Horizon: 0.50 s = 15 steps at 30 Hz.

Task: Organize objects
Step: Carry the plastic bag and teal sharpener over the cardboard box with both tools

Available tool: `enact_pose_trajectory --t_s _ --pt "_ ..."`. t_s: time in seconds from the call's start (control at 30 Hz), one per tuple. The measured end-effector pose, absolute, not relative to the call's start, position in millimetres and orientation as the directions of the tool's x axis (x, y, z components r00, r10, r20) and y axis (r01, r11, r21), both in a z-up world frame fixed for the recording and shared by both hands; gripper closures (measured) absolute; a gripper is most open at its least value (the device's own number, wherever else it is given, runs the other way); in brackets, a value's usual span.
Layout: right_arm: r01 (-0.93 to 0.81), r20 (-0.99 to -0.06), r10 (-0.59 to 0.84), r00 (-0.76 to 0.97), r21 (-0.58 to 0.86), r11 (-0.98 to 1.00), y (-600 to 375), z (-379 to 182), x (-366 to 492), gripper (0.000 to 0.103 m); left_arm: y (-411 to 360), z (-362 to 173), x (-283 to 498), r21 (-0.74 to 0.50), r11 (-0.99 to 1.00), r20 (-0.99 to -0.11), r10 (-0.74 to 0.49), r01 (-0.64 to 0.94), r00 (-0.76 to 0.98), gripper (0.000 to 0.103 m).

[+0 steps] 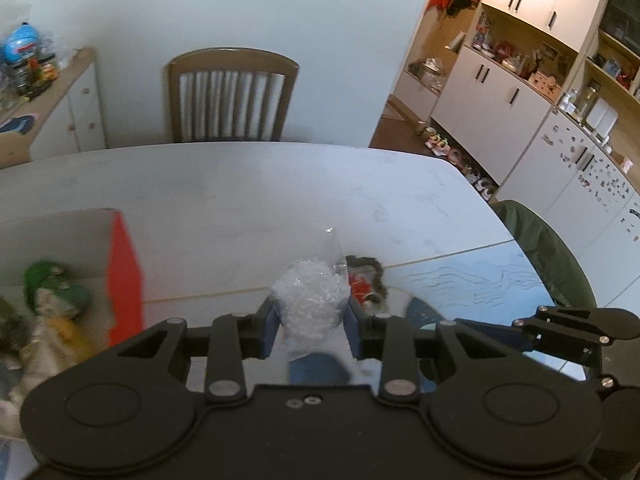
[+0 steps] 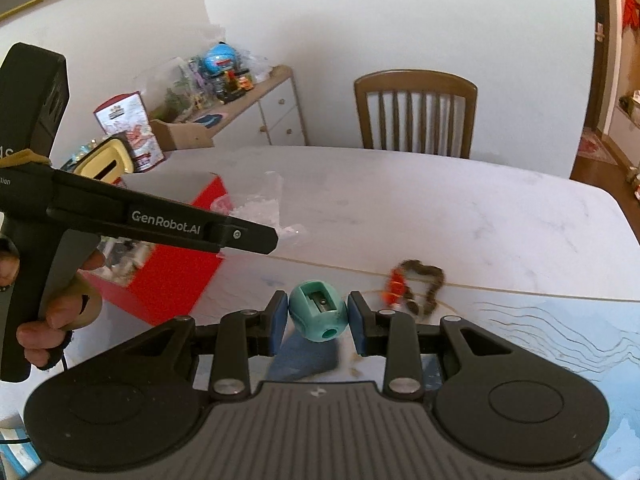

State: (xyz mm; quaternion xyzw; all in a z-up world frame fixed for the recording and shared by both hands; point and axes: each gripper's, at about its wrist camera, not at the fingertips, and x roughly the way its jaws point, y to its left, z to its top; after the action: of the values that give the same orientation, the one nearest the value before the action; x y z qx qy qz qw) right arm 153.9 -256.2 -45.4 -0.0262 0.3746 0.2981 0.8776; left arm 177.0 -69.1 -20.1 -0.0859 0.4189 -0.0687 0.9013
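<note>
My left gripper [image 1: 310, 322] is shut on a clear plastic bag of small white bits [image 1: 310, 300], held up above the table; the bag [image 2: 256, 208] also shows beyond the left gripper's side in the right wrist view. My right gripper [image 2: 318, 318] is shut on a teal egg-shaped pencil sharpener [image 2: 318, 312], its blue pads [image 2: 280, 316] pressing both sides. A red open box [image 1: 124, 276] with toys inside stands at the left; the same red box [image 2: 176, 276] sits under the left gripper. A brown and red bracelet-like trinket [image 2: 418, 286] lies on the table; this trinket [image 1: 366, 280] peeks out behind the bag.
The white table [image 1: 240, 184] carries a pale blue mat [image 2: 540, 332] at its near right. A wooden chair [image 1: 232, 94] stands at the far side and a green-backed chair [image 1: 548, 256] at the right. A hand [image 2: 60, 312] grips the left tool's handle. A cluttered sideboard [image 2: 240, 92] lines the wall.
</note>
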Motion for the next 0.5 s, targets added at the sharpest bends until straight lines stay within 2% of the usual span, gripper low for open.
enact_pose_trajectory --t_s 0.5 --pt "-0.607 -0.646 0.549 0.53 0.163 0.778 -159.4 -17.2 119.2 0.071 31.0 -7.7 124.9 -0.196 0.98 -0.734 -0.13 -0.024 0.666 0.07"
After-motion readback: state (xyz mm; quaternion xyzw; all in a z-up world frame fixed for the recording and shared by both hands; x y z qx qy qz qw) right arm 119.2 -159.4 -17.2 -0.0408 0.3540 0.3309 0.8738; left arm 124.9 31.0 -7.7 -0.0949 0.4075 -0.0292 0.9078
